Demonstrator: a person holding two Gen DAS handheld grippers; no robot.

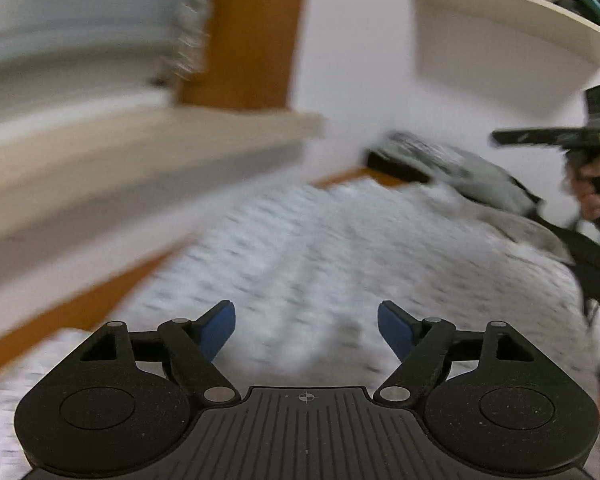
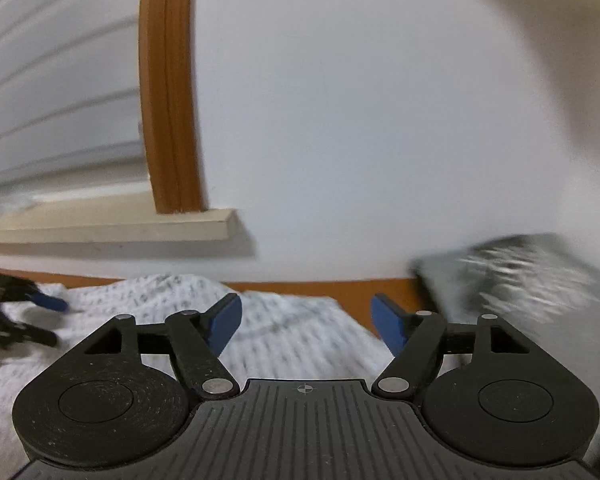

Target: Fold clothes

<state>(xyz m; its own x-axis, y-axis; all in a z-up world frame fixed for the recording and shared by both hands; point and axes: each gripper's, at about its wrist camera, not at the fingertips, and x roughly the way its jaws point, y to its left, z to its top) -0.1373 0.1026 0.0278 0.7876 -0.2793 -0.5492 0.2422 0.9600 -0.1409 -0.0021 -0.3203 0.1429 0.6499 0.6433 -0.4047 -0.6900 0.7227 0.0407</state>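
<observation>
A white fabric with small dark print [image 1: 320, 248] spreads under both grippers and shows again in the right wrist view [image 2: 284, 332]. My left gripper [image 1: 306, 322] hovers over it, open, with nothing between its blue pads [image 1: 220, 328]. My right gripper [image 2: 306, 320] is also open and empty above the fabric's far edge. A grey garment with black trim [image 1: 452, 164] lies at the far right, blurred in the right wrist view [image 2: 520, 280]. A hand [image 1: 588, 192] holds the right gripper [image 1: 498, 138] just above that garment. The left gripper [image 2: 56, 320] appears at the far left.
A beige window sill [image 2: 140, 228] and an orange wooden frame [image 2: 168, 120] stand behind the fabric, with white blinds [image 2: 52, 80] to the left. A white wall [image 2: 360, 120] with an orange baseboard [image 2: 320, 288] closes the far side. A white curved ledge [image 1: 520, 28] hangs at upper right.
</observation>
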